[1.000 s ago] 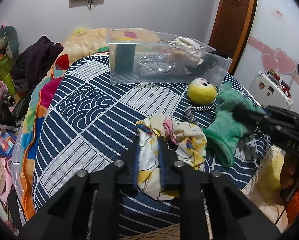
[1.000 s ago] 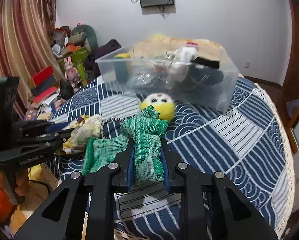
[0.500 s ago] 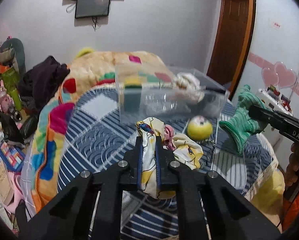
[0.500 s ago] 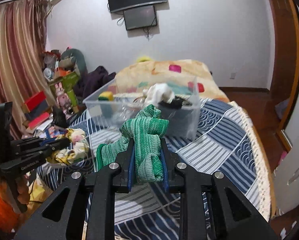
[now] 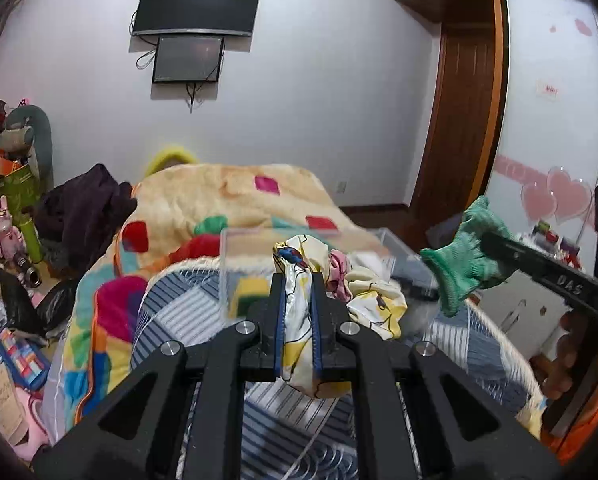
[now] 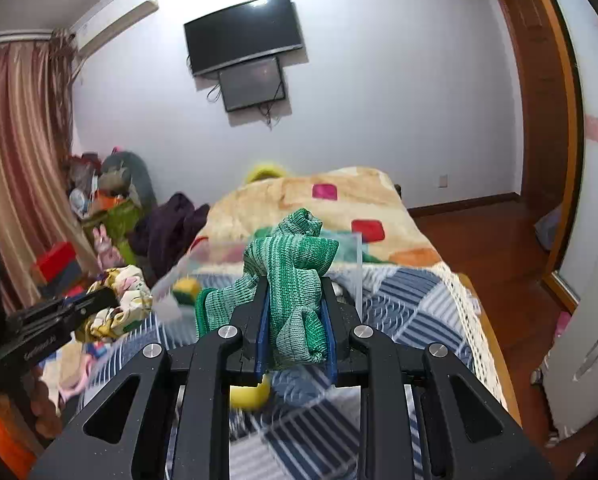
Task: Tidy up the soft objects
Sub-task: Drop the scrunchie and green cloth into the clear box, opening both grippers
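My left gripper (image 5: pixel 298 280) is shut on a yellow and white printed cloth (image 5: pixel 363 300) and holds it in the air above the bed; it also shows in the right wrist view (image 6: pixel 119 304). My right gripper (image 6: pixel 293 300) is shut on a green knitted glove (image 6: pixel 295 280), also lifted; the glove shows at the right of the left wrist view (image 5: pixel 465 268). A clear plastic bin (image 5: pixel 235 276) with a yellow-green sponge (image 5: pixel 251 296) inside stands on the bed just beyond both grippers. A yellow ball (image 6: pixel 249 396) lies on the cover below my right gripper.
The bed has a blue and white patterned cover (image 6: pixel 411 312) and a colourful blanket (image 5: pixel 227 196) behind it. Clutter and toys (image 5: pixel 11 216) fill the floor at the left. A wooden door (image 5: pixel 463 120) and white cabinet (image 6: pixel 587 340) stand at the right.
Both grippers have risen from the bed with their cloth pieces, and the views have tilted up toward the wall. The bin now sits low and close in front.
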Tool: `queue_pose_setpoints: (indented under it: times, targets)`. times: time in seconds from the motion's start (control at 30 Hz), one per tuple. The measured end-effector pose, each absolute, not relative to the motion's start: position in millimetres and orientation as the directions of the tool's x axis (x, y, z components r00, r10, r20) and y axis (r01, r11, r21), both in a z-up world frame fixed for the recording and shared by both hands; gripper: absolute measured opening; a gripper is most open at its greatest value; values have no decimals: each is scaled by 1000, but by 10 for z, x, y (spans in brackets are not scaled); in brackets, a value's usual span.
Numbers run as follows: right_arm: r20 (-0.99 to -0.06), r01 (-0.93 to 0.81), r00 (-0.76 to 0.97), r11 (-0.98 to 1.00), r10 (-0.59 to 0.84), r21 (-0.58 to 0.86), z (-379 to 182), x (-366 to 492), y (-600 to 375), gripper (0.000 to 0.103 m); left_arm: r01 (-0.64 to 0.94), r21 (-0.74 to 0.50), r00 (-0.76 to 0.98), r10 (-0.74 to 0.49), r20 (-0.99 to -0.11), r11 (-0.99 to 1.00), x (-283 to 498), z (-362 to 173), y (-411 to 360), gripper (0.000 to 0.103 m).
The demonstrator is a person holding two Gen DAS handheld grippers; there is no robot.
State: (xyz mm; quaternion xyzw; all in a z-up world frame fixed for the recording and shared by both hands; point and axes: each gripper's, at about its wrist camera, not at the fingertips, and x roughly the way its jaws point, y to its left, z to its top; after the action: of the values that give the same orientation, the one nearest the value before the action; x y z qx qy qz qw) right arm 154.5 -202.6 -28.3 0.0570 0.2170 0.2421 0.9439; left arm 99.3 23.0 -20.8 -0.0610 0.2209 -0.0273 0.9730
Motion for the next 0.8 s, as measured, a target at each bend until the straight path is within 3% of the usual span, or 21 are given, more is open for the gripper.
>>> queue_pose_setpoints:
  times: [0.37,0.8]
  targets:
    - [-417,-375,813,913,407,160,-370,1852,-1791,20,-22,-190,869,-75,-490,982,1671,-419,268,10]
    - [-539,-393,735,906,411,157,-714,2082,-1673,20,-34,-86,808,-23,-589,996,2102,-790,51,10]
